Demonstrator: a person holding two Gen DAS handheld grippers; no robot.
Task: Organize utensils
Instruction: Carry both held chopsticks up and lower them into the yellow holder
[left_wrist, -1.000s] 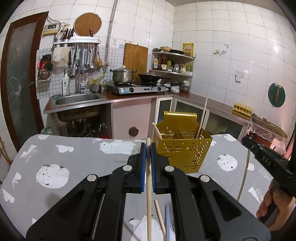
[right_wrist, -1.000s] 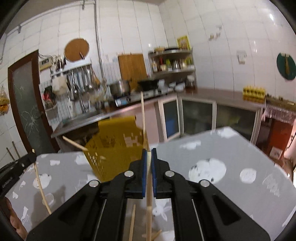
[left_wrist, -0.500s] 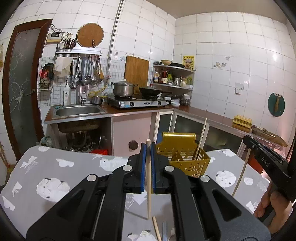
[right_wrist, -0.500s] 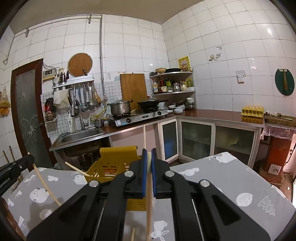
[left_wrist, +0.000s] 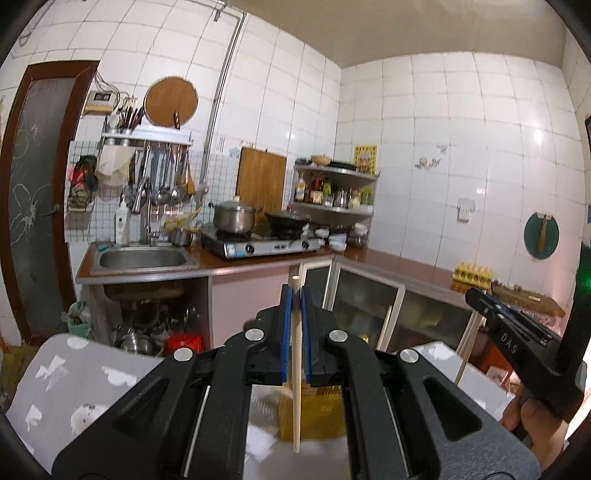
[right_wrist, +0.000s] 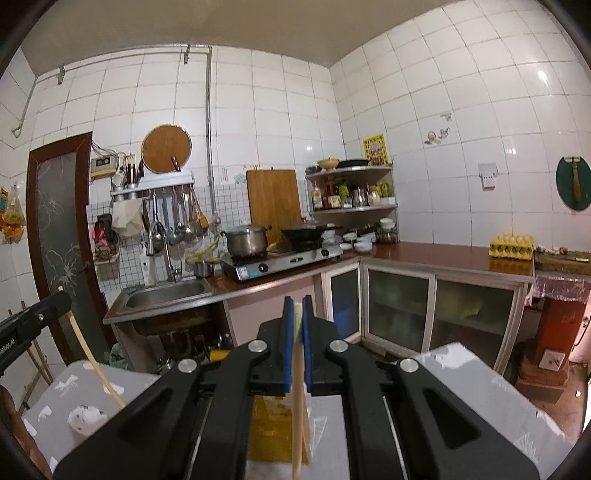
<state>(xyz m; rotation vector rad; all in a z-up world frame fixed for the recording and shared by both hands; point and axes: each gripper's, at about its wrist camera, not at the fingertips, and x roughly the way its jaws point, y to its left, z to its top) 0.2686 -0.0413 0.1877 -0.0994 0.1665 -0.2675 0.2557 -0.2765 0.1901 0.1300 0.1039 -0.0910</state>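
Both grippers are held near level above the table (left_wrist: 92, 373). One chopstick each is clamped upright by the left gripper (left_wrist: 294, 295) and right gripper (right_wrist: 298, 306); the yellow basket (left_wrist: 325, 413) is largely hidden below.

Both grippers have risen. The perforated yellow plastic utensil basket (left_wrist: 310, 413), earlier ahead of the jaws, now sits below them. The grey patterned tablecloth (right_wrist: 480, 391) has dropped lower too.

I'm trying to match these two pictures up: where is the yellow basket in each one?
Left wrist view: the yellow basket sits low in the middle, mostly hidden behind the left claw and its chopstick.
Right wrist view: low, just left of centre, behind the right claw.
Shared landmark: the steel pot on the stove.
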